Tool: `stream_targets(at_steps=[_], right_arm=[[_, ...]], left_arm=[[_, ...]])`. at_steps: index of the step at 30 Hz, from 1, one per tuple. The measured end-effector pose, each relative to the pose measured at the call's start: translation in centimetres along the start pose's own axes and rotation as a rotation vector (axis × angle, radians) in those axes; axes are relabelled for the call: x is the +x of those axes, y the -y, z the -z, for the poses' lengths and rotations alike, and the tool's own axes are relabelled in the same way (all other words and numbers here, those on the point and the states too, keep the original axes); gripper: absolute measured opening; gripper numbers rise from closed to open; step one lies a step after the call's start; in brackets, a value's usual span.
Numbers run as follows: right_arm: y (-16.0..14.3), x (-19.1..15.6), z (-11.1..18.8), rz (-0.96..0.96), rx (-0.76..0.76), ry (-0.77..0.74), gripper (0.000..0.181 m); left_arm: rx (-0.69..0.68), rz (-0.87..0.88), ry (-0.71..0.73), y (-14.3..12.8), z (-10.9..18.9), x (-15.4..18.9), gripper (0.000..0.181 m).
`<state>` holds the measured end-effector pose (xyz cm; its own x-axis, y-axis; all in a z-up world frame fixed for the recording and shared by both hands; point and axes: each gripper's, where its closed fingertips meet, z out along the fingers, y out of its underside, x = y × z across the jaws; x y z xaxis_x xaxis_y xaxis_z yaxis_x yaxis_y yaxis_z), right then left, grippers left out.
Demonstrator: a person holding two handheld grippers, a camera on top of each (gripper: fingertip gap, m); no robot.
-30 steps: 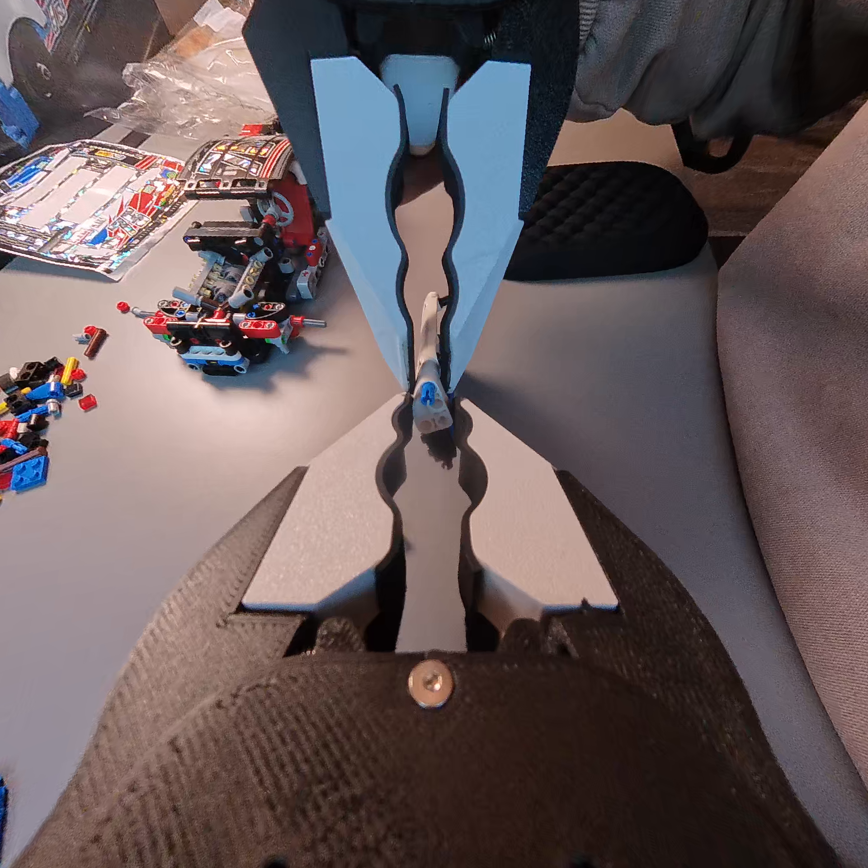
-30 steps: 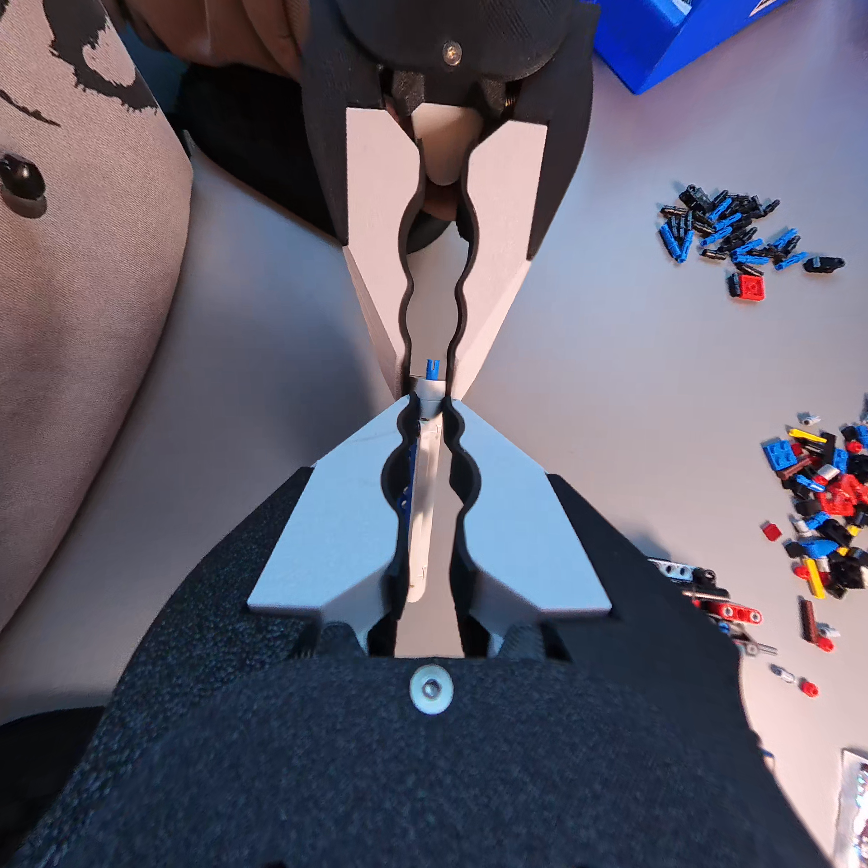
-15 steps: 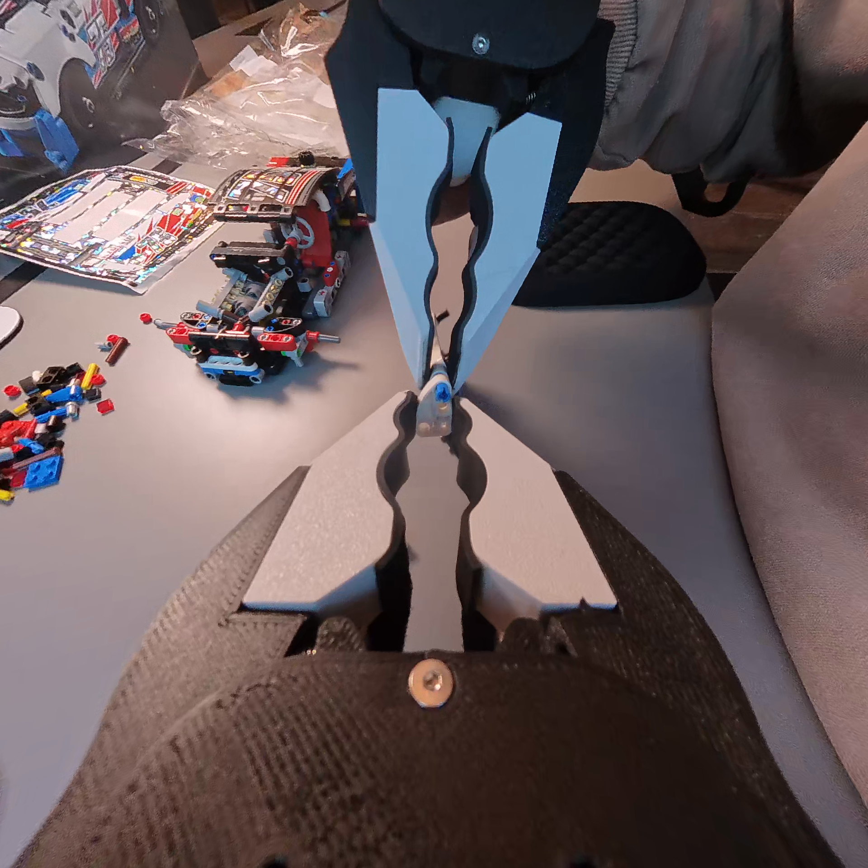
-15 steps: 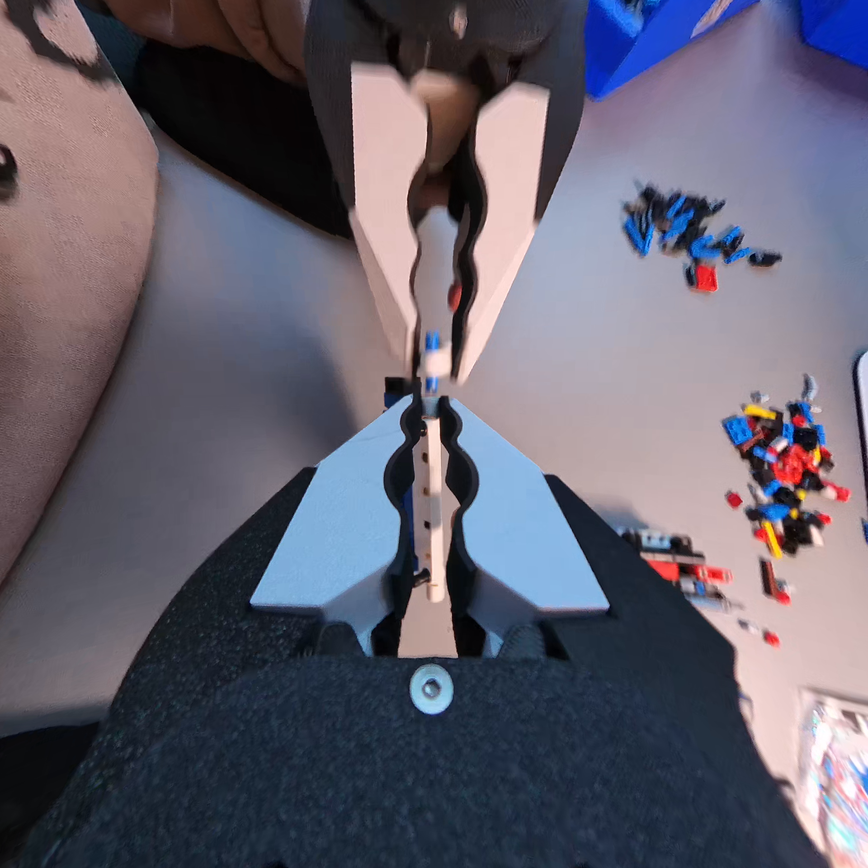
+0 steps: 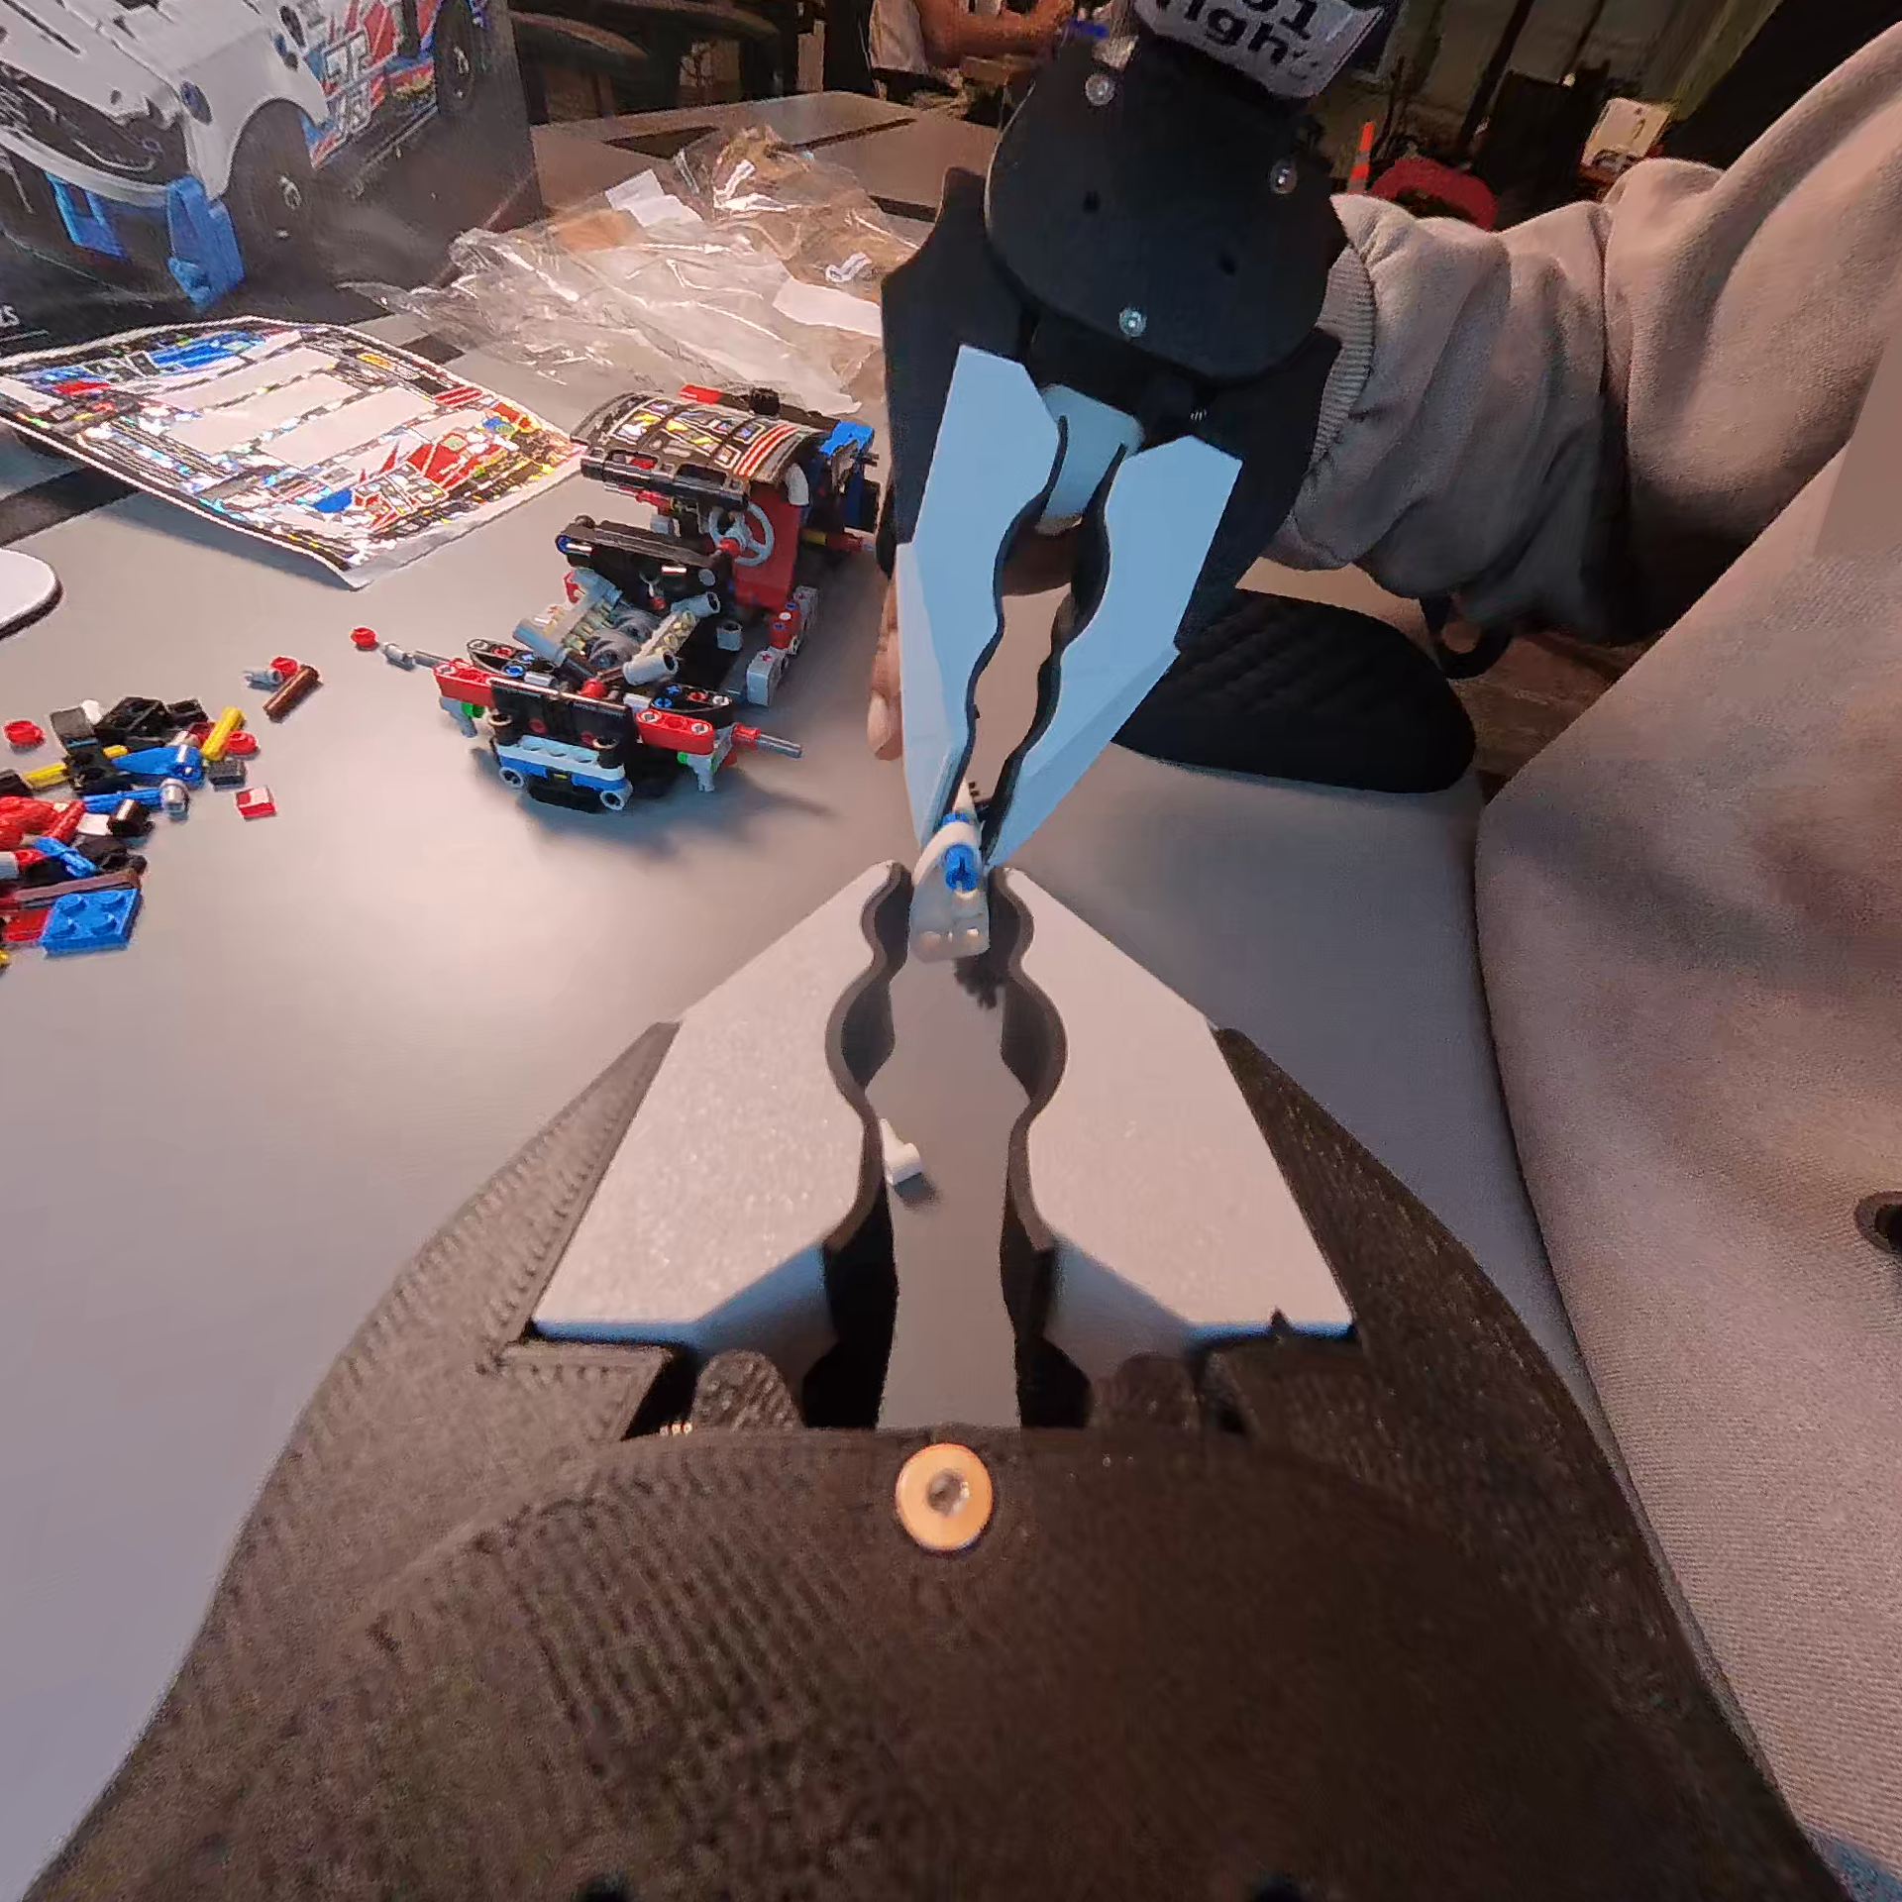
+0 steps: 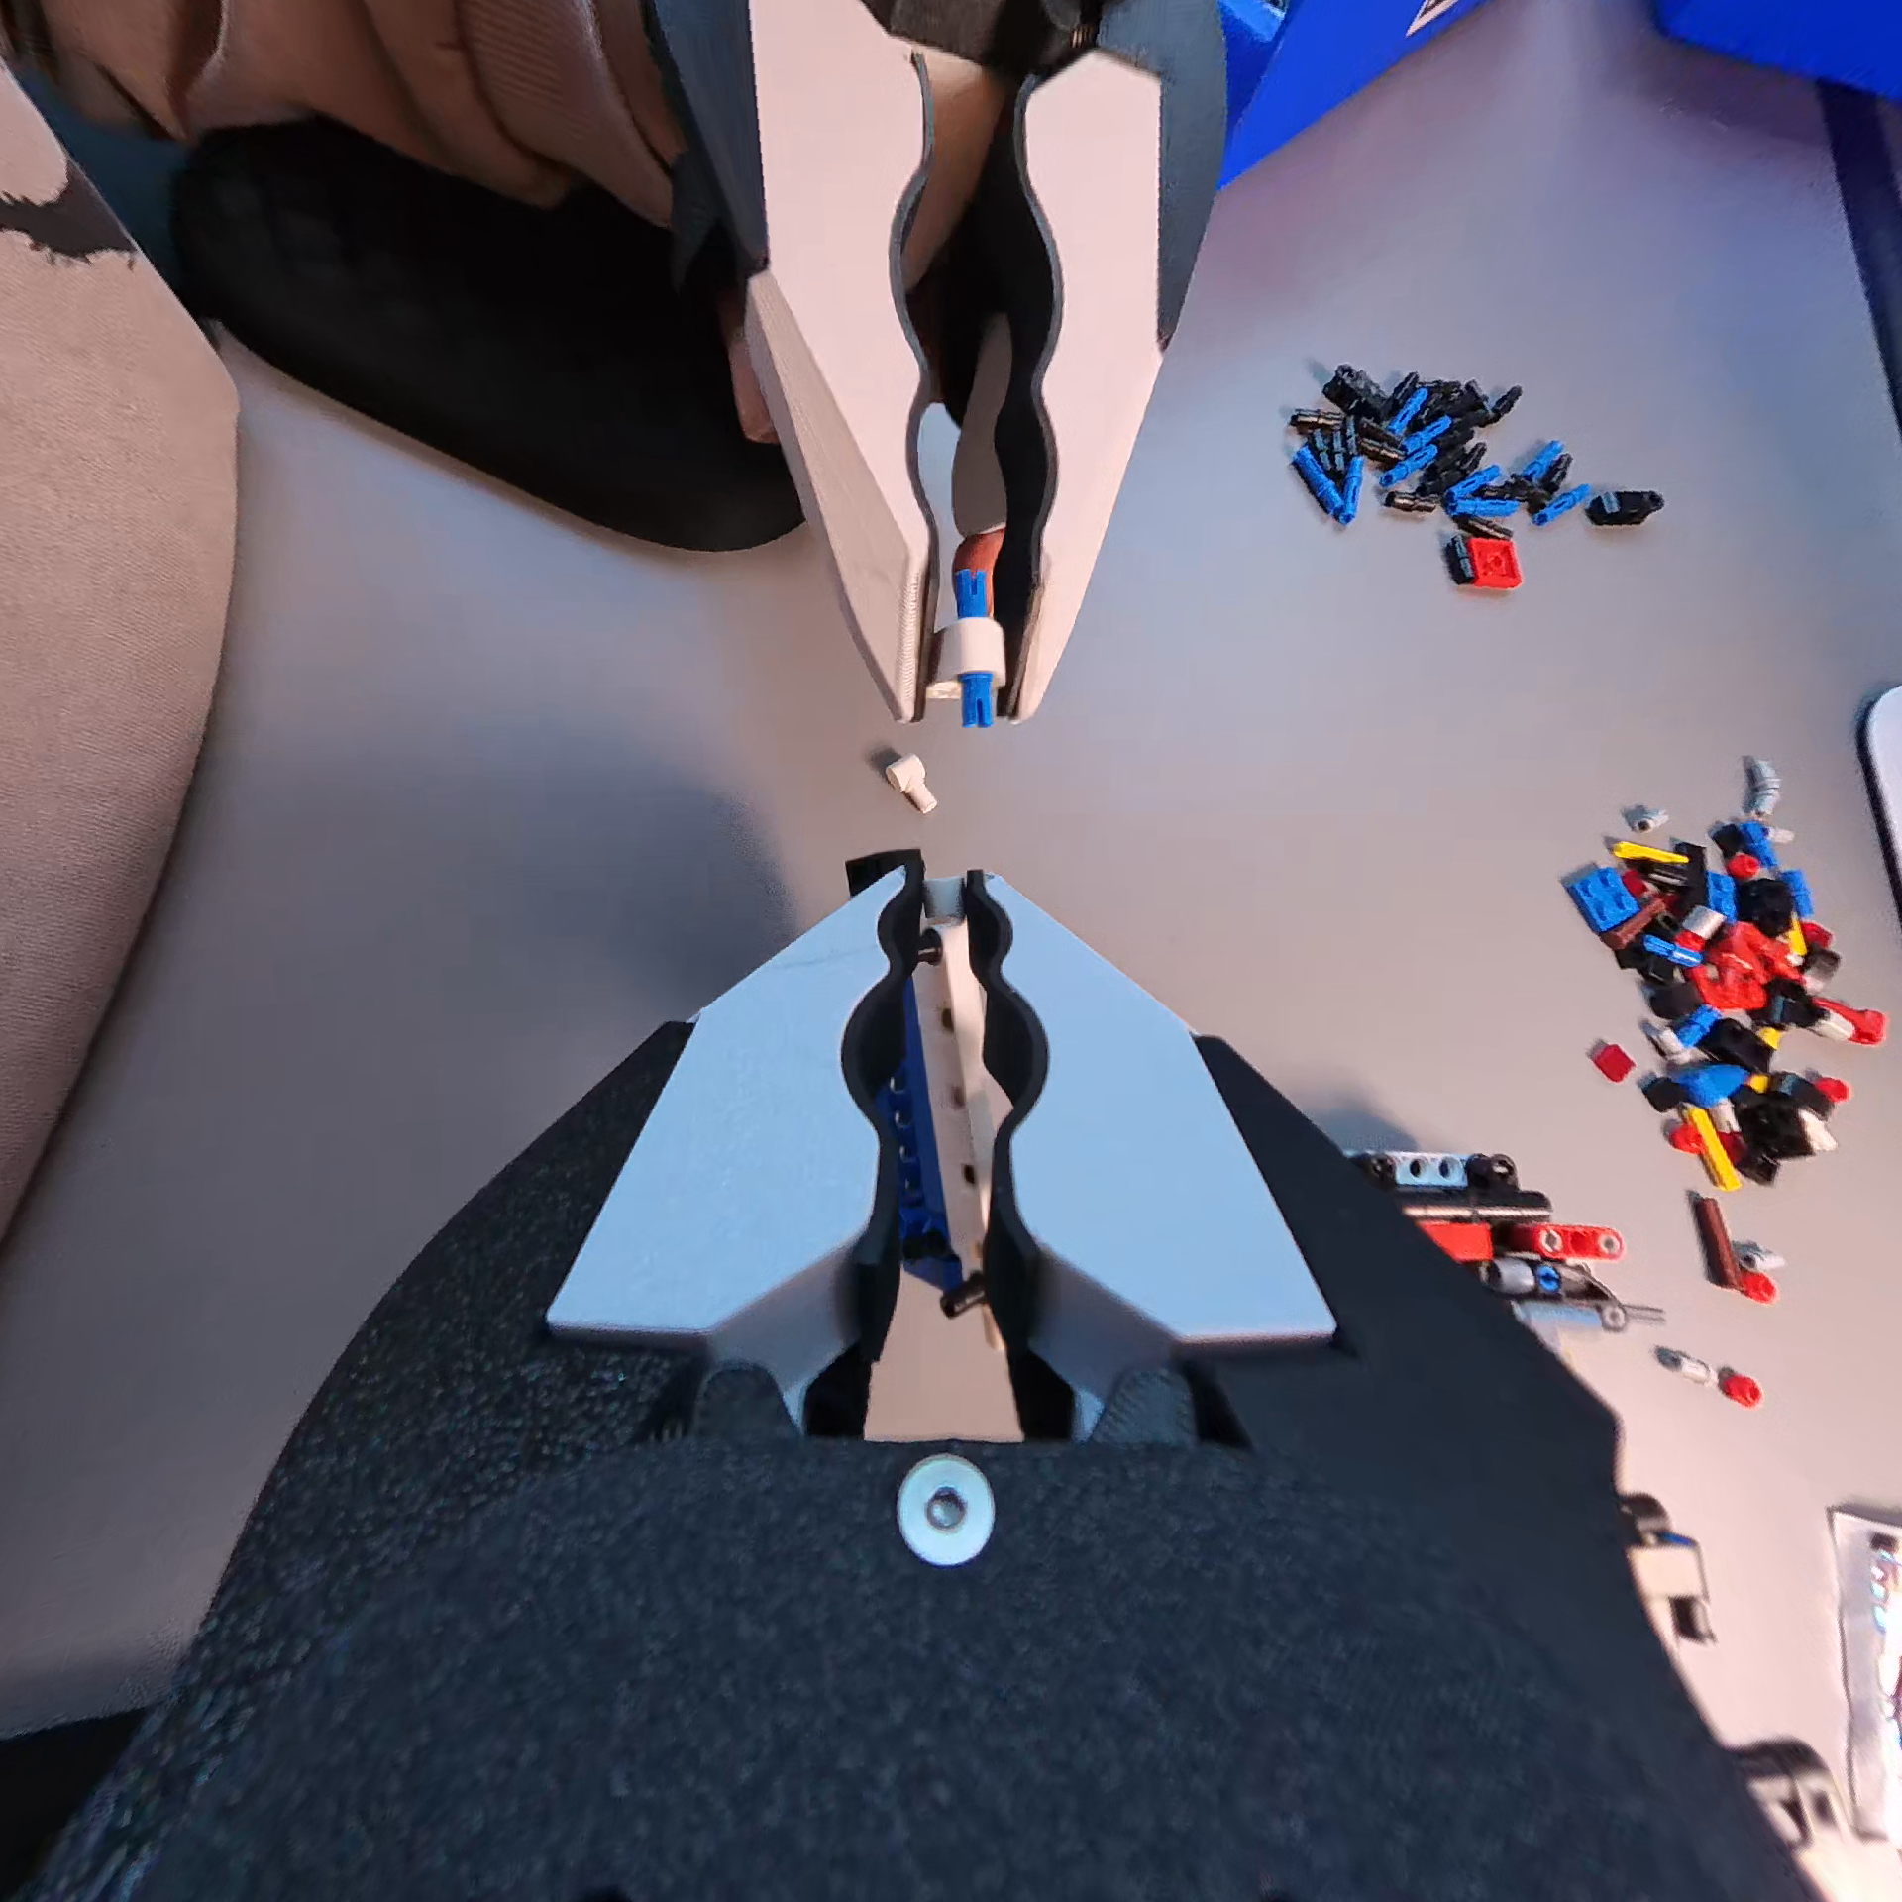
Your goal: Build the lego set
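View from the left wrist: the left gripper (image 5: 949,885) is pinched on a small grey connector (image 5: 947,911) that carries a blue pin (image 5: 959,863). The connector stands at the very tips, over the grey table (image 5: 360,978). Facing it from the far side, tips almost meeting it, is the right gripper (image 5: 973,823), also closed; what it holds is mostly hidden here. A loose white peg (image 5: 901,1158) lies on the table under the left fingers, free of both tools. The part-built car (image 5: 659,638) sits far left, with a parts heap (image 5: 93,813) farther left, both well apart from the work.

View from the right wrist: the right gripper clamps a long white beam (image 6: 955,1070) with a blue beam (image 6: 908,1132) against its left face. Their long axis runs along the fingers, so the white end (image 6: 942,893) looks straight at the left gripper. The pin's axis lies nearly in line with that end and points at it. A clear gap separates the two, and the peg lies on the table beneath that gap. A pile of blue and black pins (image 6: 1431,443) lies far right and a mixed pile (image 6: 1739,988) nearer right.

Judgement: the step in hand is joining connector to beam end. The coming move turns on keeping pin and beam collinear while the gap closes. Neither hand is plainly nearer, since the joint falls midway. The peg looks like a stray part to recover.
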<state>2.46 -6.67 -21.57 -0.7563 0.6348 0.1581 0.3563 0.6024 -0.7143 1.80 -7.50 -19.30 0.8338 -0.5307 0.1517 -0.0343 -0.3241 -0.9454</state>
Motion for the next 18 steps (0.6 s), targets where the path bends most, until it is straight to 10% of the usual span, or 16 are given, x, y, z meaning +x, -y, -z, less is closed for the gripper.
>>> stream_targets(at_steps=[18], right_arm=[[4.5, 0.1, 1.2, 0.192, 0.162, -0.109, 0.002]], left_arm=[[0.093, 0.187, -0.148, 1.2, 0.1, 1.3, 0.013]])
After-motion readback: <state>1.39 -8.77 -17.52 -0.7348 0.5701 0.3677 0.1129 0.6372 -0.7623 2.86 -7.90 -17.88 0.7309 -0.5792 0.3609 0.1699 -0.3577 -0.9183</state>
